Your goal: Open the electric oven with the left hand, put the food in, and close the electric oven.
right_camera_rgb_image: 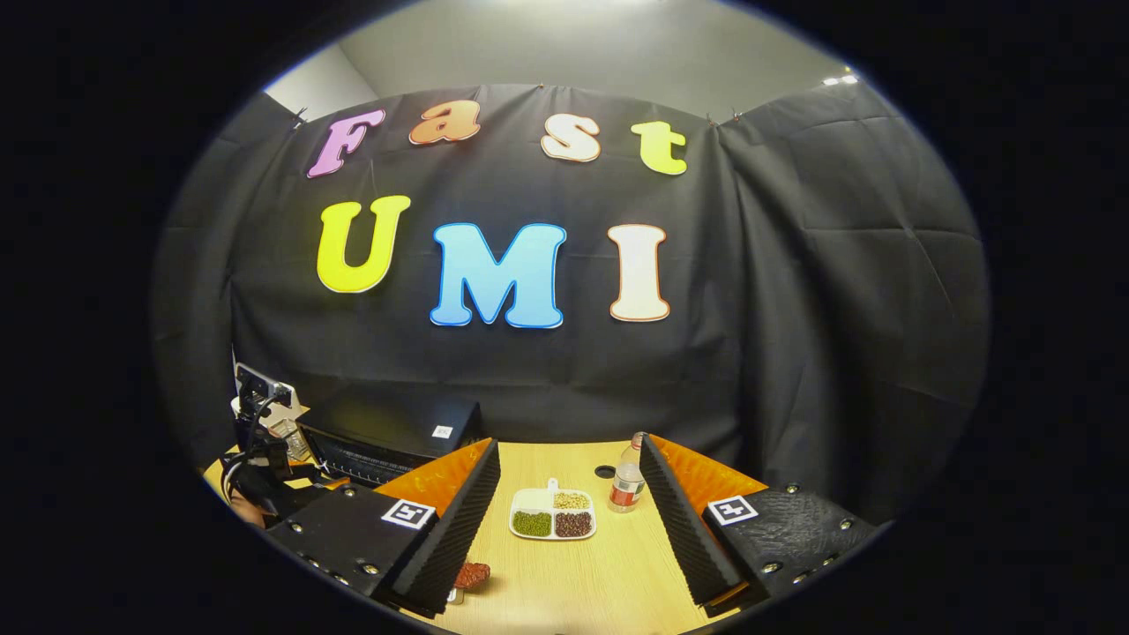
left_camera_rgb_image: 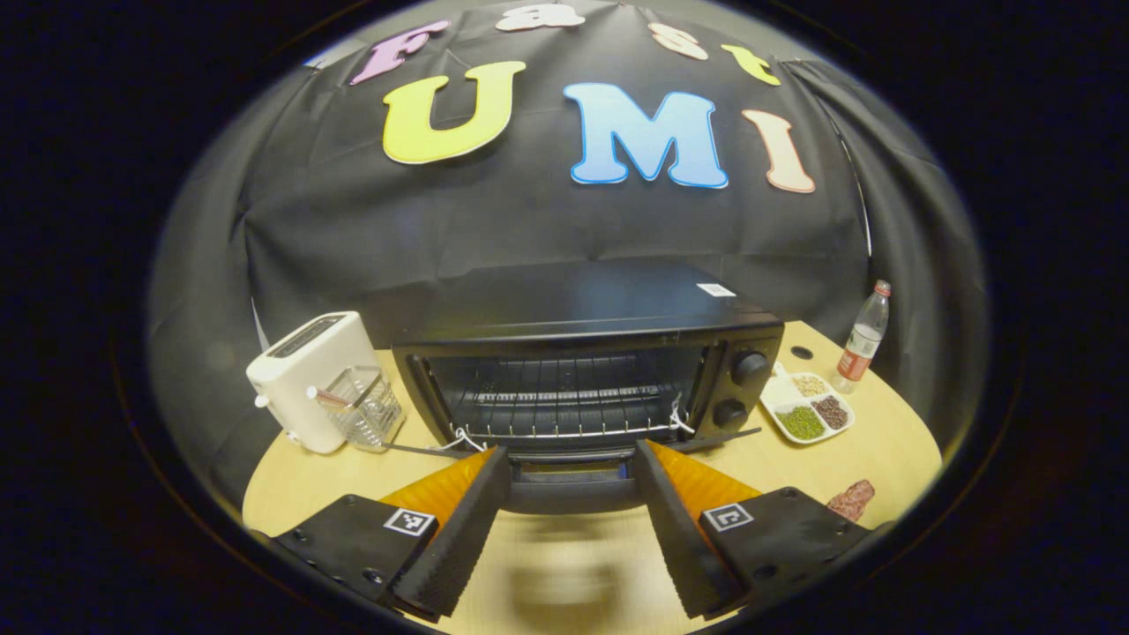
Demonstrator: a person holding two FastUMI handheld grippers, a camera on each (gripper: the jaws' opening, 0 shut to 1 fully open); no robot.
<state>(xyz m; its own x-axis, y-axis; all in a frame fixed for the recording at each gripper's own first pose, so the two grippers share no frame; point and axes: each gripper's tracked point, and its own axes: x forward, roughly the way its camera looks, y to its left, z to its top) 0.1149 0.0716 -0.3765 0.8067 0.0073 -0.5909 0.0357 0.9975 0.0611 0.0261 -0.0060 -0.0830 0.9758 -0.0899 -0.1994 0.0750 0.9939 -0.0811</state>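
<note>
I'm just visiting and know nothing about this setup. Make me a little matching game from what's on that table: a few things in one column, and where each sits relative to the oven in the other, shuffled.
Places are as seen in the left gripper view.

Things:
1. toaster
2. divided dish of beans
3. water bottle
4. piece of meat

Places:
A. standing at the far right, near the cloth wall
B. left of the oven, beside a clear container
C. near edge of the table, right of the gripper
D. just right of the oven's knobs

Pairs: 1-B, 2-D, 3-A, 4-C
</note>
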